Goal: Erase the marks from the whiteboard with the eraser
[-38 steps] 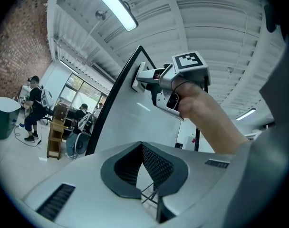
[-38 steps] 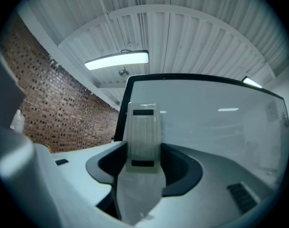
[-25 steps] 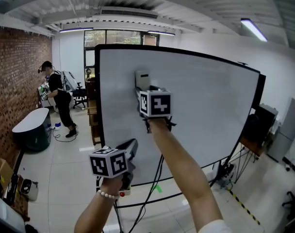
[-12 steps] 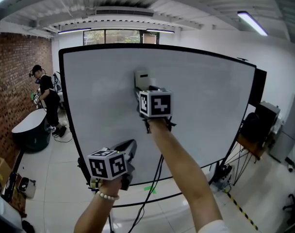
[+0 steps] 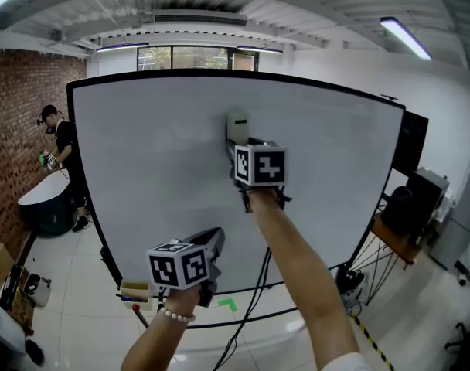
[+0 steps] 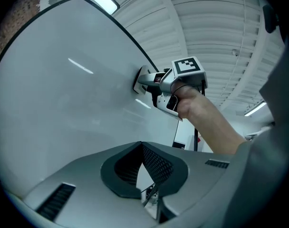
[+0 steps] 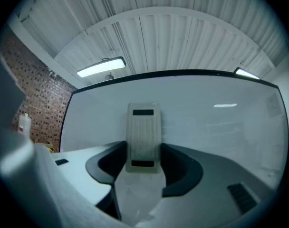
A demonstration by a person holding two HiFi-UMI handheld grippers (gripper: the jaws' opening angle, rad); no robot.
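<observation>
Head view had the left gripper (image 5: 212, 238) low and near, left of centre, clear of the board. Left gripper view showed its jaws closed together with nothing between them.

The large white whiteboard with a thin black frame (image 5: 142, 153) filled the far middle, on a stand. The pale grey rectangular eraser with a ribbed plastic back (image 5: 236, 125) sat flat against it, upper centre.

Handling, my read:
- Light, with a rigid shell; probably a soft wiping face on the board side, which wasn't visible.
- The ribbed back helped grip, but the plain long edges could slip under hard sideways load.
- Best hold was across the narrow width, on both long edges.

Looks: a slim upright block with lengthwise ribs and a dark slot near each short end.

The right gripper (image 5: 240, 141) was clamped on the eraser's lower end, one jaw on each long edge, with the upper half sticking out past the tips. It was reaching away from the person, pressing the eraser to the board.

No marks were legible on the board in any view, only lamp reflections towards the right. The stand might give under a hard press.
</observation>
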